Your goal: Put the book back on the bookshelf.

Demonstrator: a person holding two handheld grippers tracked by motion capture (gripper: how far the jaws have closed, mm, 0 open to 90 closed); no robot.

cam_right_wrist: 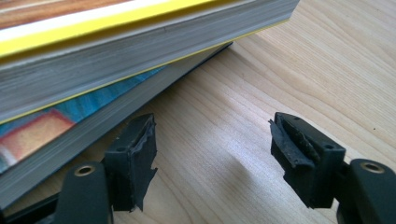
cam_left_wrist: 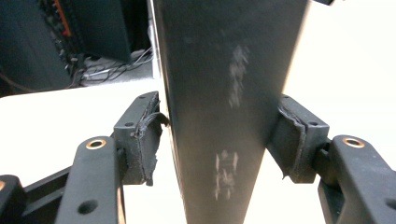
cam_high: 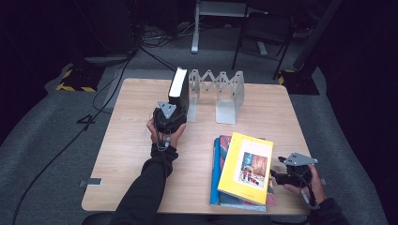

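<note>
Parted jaws flank, ungripped, an upright black book with faint pale spine lettering.

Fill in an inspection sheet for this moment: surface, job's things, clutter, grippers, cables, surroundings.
Surface: pale wooden table.
Job's things: black book standing upright against the metal folding book rack; yellow book on top of a flat stack at the near right.
Clutter: nothing seen.
Grippers: left gripper straddles the black book's spine, a gap at one pad; right gripper open and holding nothing, beside the stack.
Cables: black cables on the floor, far left.
Surroundings: dark room, grey carpet, chair behind the table.
</note>
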